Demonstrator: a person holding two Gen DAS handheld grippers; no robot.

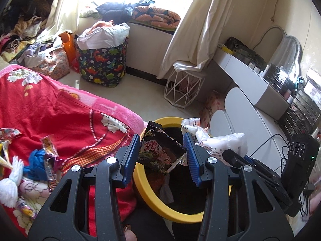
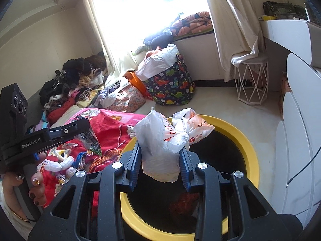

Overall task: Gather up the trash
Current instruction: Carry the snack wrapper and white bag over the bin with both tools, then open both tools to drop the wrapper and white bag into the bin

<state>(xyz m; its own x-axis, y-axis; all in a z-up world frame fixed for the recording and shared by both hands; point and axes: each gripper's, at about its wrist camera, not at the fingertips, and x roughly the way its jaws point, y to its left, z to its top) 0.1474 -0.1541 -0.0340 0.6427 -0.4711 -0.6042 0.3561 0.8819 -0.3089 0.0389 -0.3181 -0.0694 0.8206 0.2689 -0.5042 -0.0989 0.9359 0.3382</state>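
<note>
The left gripper (image 1: 163,152) is pinching a crumpled dark snack wrapper (image 1: 160,150) between its blue pads, holding it above the open mouth of the yellow-rimmed trash bin (image 1: 152,198). The right gripper (image 2: 160,164) is clamping a white plastic bag (image 2: 160,140) with orange print over the same bin (image 2: 248,140). More wrappers (image 1: 49,156) are lying on the red bedspread (image 1: 60,110) beside the bin.

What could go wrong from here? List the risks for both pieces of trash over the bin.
1. The crumpled black snack wrapper hangs near the yellow-rimmed round bin's bed-side rim, so it may drop onto the red floral blanket.
2. The billowy white plastic bag could snag on the rim or drift.
</note>
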